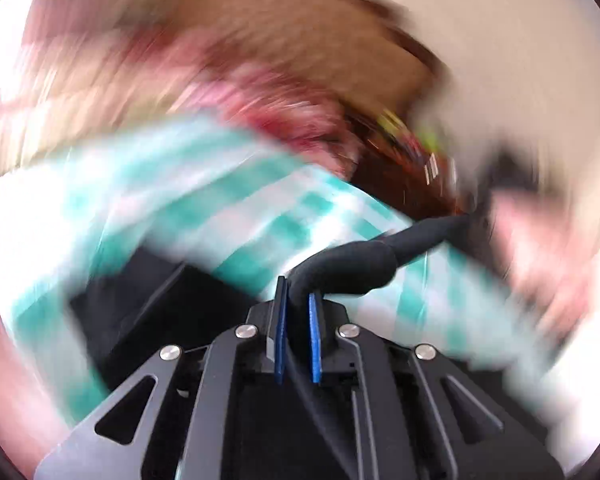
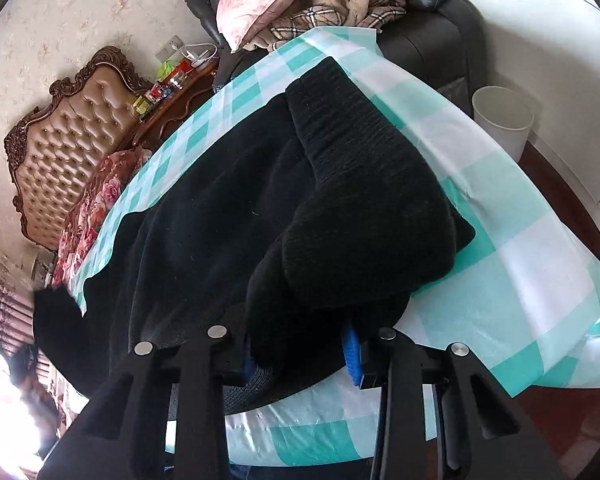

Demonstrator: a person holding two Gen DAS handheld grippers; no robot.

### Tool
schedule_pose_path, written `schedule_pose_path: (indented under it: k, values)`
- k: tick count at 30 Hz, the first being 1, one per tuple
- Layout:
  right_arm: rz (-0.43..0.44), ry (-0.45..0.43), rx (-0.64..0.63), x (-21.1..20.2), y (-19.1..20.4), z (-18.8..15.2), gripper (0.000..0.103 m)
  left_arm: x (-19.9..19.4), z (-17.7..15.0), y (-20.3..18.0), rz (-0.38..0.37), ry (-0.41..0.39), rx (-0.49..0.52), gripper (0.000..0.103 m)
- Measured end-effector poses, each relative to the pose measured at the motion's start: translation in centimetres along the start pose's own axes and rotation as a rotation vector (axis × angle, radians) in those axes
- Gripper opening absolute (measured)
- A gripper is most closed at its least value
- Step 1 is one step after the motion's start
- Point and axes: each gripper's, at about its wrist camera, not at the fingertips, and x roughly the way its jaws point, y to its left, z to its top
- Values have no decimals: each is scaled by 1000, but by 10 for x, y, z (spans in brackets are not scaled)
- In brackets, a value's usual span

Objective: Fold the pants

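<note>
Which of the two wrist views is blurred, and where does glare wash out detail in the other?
Left wrist view: heavy motion smear over the checked tablecloth and background, though the left gripper and the black pants fabric it pinches stay sharp. Right wrist view: crisp, fisheye-curved, with window glare blowing out the lower-left corner; the right gripper holds the pants.

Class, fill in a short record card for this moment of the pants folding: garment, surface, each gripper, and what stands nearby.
Garment: black pants, bunched, partly folded over
Surface: table under a teal-and-white checked cloth
Left gripper: shut on a strand of the black fabric; view blurred
Right gripper: shut on a thick bunch of the pants
Nearby: white bin, tufted headboard, dark sofa piled with pillows
</note>
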Motion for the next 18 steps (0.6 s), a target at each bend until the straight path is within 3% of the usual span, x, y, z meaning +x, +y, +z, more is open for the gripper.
schedule_pose_path:
  k: [2, 4, 5, 7, 10, 14, 16, 18]
  values:
    - [12, 1, 9, -2, -4, -1, 34, 8, -8, 78, -32, 106, -214, 12]
    - [15, 9, 14, -1, -4, 0, 34, 5, -22, 117, -17, 120, -271, 23]
    - [12, 15, 17, -1, -4, 1, 34, 2, -26, 129, -77, 126, -304, 28]
    - [12, 26, 35, -2, -2, 4, 36, -1, -27, 134, -142, 114, -332, 50]
    - [12, 22, 55, -5, -1, 6, 43, 5, -17, 126, -159, 121, -308, 53]
    - [27, 17, 76, -6, -1, 9, 47, 13, -10, 128, -196, 128, -342, 51]
    - [36, 23, 91, -3, -2, 11, 48, 17, -10, 127, -186, 128, -340, 31]
    - [37, 28, 101, 0, -2, 14, 38, 23, -4, 128, -185, 132, -335, 14]
